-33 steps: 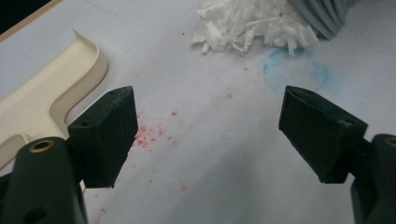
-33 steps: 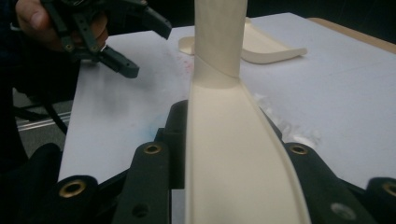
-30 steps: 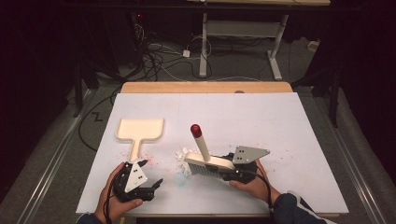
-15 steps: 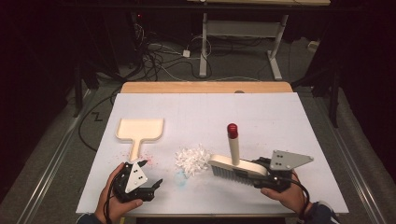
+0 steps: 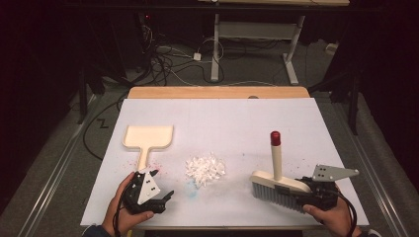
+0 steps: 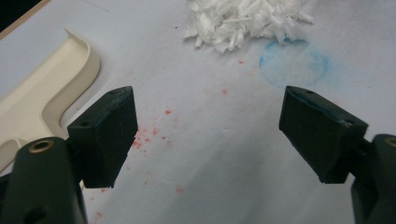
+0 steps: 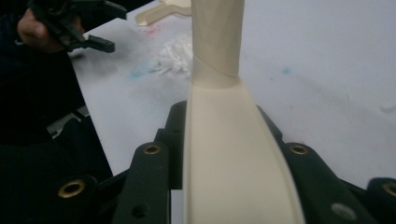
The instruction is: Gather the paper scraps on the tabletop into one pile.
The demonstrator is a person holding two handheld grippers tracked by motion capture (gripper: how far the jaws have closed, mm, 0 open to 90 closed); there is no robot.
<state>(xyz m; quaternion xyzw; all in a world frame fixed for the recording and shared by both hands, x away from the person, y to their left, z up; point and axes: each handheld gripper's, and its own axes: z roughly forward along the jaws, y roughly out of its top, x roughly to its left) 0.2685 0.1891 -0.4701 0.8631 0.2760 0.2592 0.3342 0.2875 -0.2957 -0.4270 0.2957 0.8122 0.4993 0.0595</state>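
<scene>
Clamping the cream brush (image 5: 281,186) by the end of its block, right gripper (image 5: 316,193) pressed tight on that block, bristles down near the table's front edge, red-capped handle standing upright just beyond the jaws. Resting at the front left, left gripper (image 5: 157,193) spread wide and holding nothing, bare white tabletop (image 6: 224,140) between its pads, flecked with red specks and a faint blue ring.

Lying just ahead of the left gripper and a little to its outer side: cream dustpan (image 5: 147,138), handle pointing back toward that gripper, tray empty. Sitting between the two grippers, slightly beyond both: heap of white shreds (image 5: 205,169), gathered in one loose pile, apart from brush and pan alike.

Judged from this layout: shreds collected, brush in hand but well to the right of the pile; pan not yet picked up; sweeping the pile into the pan and lifting it away remaining to be done.
</scene>
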